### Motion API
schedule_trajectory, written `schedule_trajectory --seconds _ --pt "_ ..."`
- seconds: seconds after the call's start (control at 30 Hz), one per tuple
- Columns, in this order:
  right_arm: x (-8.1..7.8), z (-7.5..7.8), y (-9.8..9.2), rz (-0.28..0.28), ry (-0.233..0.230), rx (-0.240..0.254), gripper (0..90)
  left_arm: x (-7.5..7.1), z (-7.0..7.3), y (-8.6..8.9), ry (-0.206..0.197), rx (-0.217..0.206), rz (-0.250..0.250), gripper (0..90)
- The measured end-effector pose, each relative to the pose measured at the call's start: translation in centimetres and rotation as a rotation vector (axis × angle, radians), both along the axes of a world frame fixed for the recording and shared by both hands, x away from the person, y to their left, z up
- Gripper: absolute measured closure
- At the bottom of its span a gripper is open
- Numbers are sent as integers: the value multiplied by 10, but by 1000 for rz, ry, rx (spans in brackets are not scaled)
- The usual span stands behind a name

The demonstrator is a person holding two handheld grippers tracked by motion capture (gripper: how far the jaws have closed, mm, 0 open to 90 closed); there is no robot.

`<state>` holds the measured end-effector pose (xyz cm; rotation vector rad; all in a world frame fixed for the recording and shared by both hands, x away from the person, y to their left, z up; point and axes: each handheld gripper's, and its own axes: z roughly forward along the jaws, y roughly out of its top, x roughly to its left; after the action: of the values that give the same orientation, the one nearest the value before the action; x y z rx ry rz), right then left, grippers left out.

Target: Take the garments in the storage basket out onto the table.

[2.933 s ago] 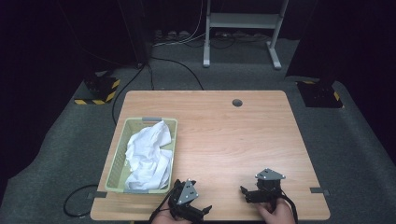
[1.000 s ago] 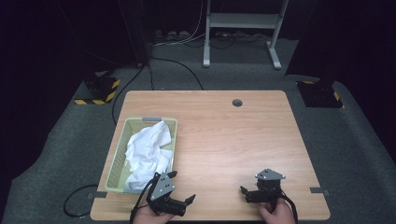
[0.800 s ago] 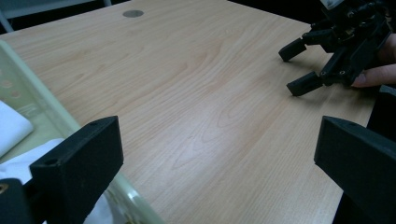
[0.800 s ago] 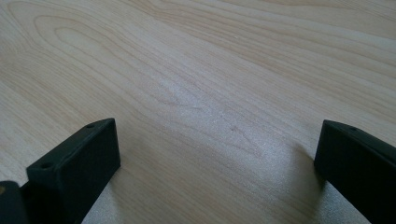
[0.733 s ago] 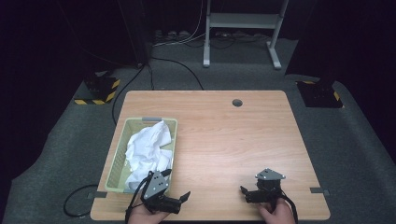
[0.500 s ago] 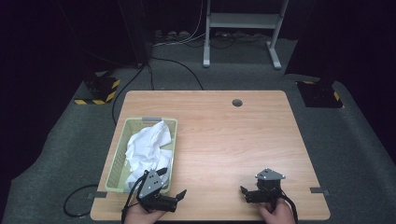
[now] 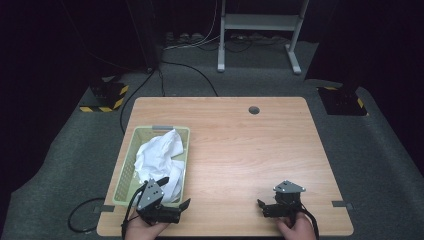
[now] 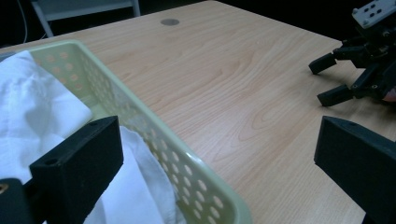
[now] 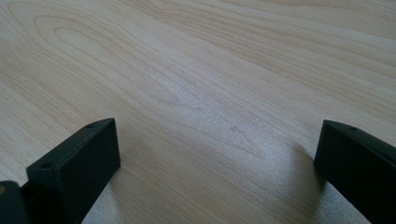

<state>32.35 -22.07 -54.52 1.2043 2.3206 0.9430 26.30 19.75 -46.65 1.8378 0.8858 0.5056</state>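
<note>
Pale green perforated basket (image 7: 131,169): lower left of the high view, on the wooden table (image 7: 250,150); long axis runs toward the table's far edge. White cloth (image 7: 159,155): crumpled inside, spread along that axis. Left gripper (image 7: 175,194): jaws wide apart, straddling the basket's near right corner, one jaw over the cloth. Right gripper (image 7: 262,207): lower right, jaws apart above bare wood.

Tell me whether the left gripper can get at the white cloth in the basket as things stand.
Probably yes: the left gripper is open at the basket rim, one jaw already over the white cloth, nothing covering it.
</note>
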Motion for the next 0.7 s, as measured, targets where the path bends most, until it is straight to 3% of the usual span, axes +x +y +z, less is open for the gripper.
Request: schedule_trajectory --seconds 0.7 --pt "0 0 0 0 0 0 0 -4 8 48 -15 -37 127 16"
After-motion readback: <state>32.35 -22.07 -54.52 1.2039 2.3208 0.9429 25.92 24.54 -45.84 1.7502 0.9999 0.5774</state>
